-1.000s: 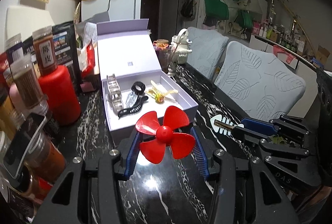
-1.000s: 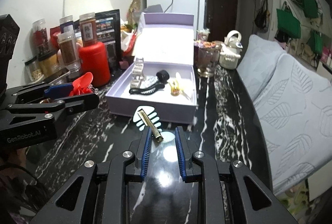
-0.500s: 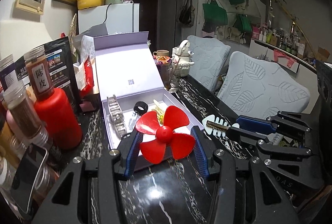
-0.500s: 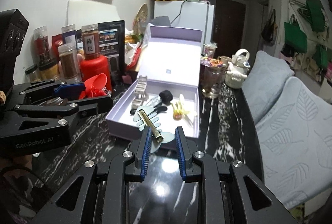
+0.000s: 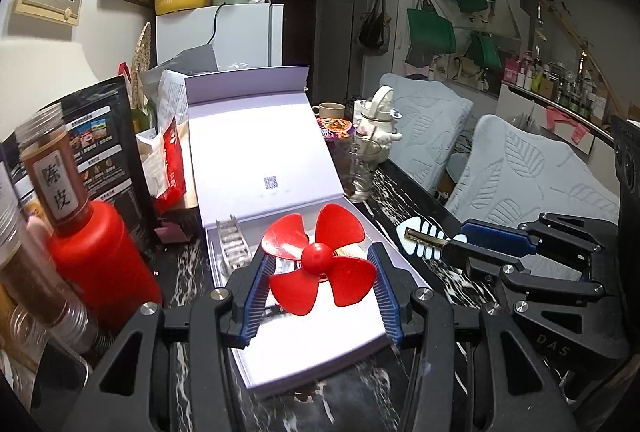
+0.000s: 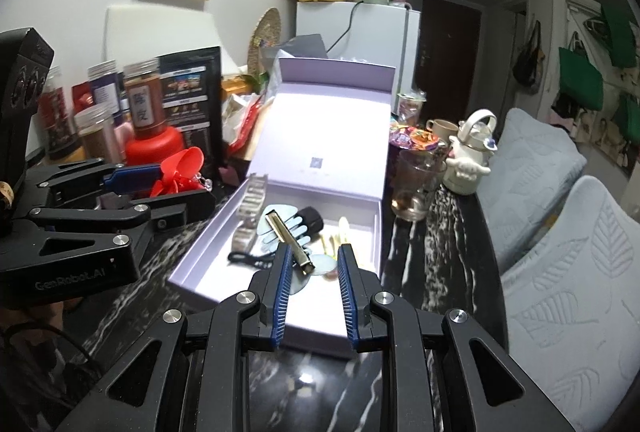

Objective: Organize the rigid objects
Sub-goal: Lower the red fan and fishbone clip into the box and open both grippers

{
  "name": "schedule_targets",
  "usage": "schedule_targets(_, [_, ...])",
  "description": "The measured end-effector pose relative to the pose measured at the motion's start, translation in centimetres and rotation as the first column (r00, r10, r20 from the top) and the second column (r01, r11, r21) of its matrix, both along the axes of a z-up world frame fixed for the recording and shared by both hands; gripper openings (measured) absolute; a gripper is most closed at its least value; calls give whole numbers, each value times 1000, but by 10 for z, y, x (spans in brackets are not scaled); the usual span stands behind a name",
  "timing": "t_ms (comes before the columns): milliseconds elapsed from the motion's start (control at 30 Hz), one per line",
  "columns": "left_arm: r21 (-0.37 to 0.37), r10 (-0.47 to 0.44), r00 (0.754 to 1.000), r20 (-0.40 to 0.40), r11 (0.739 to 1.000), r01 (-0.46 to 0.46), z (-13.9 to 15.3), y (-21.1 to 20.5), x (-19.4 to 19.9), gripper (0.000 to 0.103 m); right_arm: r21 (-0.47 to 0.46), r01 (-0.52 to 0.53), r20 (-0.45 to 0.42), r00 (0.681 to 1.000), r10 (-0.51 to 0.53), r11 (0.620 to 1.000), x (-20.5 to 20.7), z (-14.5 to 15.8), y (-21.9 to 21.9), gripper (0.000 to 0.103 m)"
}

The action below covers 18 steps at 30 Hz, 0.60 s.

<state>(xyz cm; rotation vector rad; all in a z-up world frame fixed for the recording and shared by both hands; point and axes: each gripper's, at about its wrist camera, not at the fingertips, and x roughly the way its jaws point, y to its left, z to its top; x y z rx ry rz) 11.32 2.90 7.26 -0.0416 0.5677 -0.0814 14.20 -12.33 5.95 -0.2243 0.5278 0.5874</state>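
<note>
Black marble table (image 6: 424,248), cluttered. Landmark: open lilac box (image 6: 372,232).
- Left gripper (image 5: 320,282): clamped on red propeller (image 5: 320,258), held over box.
- Right gripper (image 6: 313,268): clamped on fishbone clip (image 6: 285,230), held over box.
- Inside box: watch band (image 6: 250,210), black clip (image 6: 250,258).

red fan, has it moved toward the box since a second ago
Yes. The left gripper has carried the red fan forward, from over the table to above the box tray.
</note>
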Motion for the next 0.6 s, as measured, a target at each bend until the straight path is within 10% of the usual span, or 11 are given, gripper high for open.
schedule_targets(600, [30, -6, 999, -37, 1000, 8, -17, 13, 92, 48, 23, 11, -30, 1000, -10, 1000, 93, -8, 24, 23])
